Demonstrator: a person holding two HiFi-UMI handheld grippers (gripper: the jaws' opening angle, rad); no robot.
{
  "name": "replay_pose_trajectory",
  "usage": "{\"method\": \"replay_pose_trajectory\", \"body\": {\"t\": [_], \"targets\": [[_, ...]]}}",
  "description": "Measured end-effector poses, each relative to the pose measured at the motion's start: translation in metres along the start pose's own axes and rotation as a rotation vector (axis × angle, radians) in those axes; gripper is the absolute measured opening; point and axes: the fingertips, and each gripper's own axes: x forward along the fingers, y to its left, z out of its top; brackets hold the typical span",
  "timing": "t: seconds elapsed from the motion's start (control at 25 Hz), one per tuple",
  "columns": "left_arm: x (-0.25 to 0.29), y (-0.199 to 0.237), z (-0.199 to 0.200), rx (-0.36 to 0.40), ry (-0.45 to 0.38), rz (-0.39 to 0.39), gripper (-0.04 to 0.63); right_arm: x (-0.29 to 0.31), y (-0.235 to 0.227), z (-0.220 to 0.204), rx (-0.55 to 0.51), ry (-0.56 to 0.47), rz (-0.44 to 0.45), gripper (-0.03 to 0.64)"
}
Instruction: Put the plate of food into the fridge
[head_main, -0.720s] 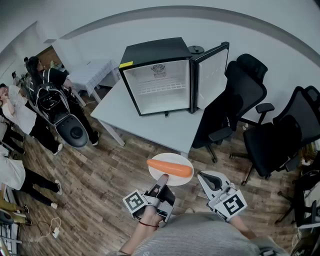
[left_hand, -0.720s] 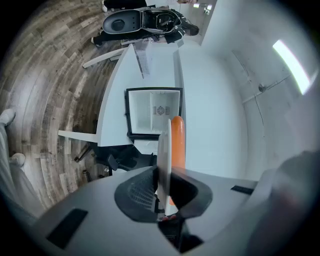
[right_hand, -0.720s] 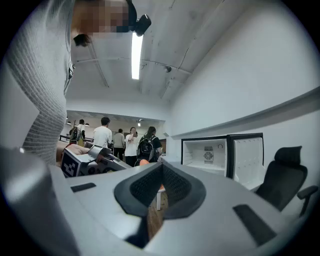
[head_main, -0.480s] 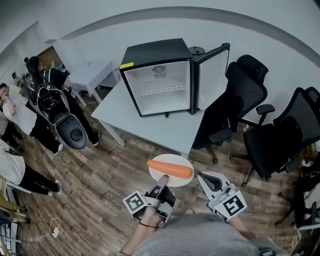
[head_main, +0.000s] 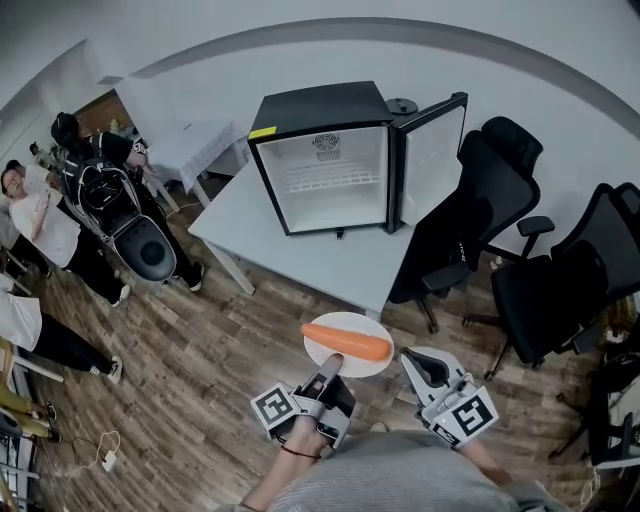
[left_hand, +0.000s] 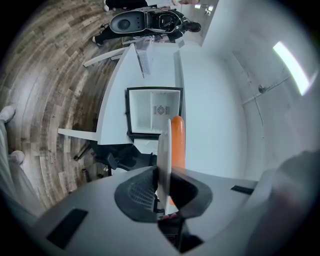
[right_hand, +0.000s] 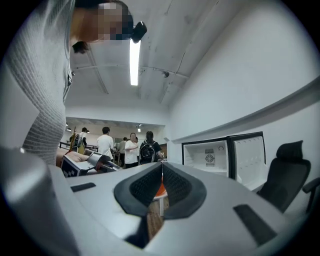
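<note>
Head view is showing the left gripper clamping the near rim of the round white plate, with the long orange carrot lying across it. The plate is hanging out over the wood floor, well apart from the small black fridge standing open on the white table. The left gripper view is confirming the pinch, with both pads pressing on the plate's edge. The right gripper is riding just beside the plate, its jaws closed together on nothing. The carry is the step in hand, and it is probably calling for a level plate, since only 1 rim is being gripped and the carrot looks free to roll. Going straight into the middle of the opening, clear of the door on the right and the black office chair, seems wisest. The plate should be sitting flat on the wire shelf or the cabinet floor before the pads are letting go.
</note>
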Motion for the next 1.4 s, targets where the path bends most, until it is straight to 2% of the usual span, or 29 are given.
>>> {"method": "replay_pose_trajectory", "body": {"t": [0.12,0.92,1.16,1.4], "targets": [[0.001,-0.001,-0.002,0.0,-0.001,0.001,0.043,-0.001,-0.002,0.002,0.027,-0.015,0.008,0.014],[0.003,-0.002,-0.007,0.004,-0.004,-0.002,0.044,-0.002,-0.005,-0.004,0.016,0.001,0.024,0.014],[0.01,0.003,-0.014,0.029,-0.014,-0.018,0.043,-0.013,-0.018,-0.005,0.025,-0.005,0.031,0.014],[0.001,-0.003,-0.018,0.007,-0.019,-0.02,0.043,-0.014,-0.013,-0.003,0.021,-0.004,0.025,0.014]]}}
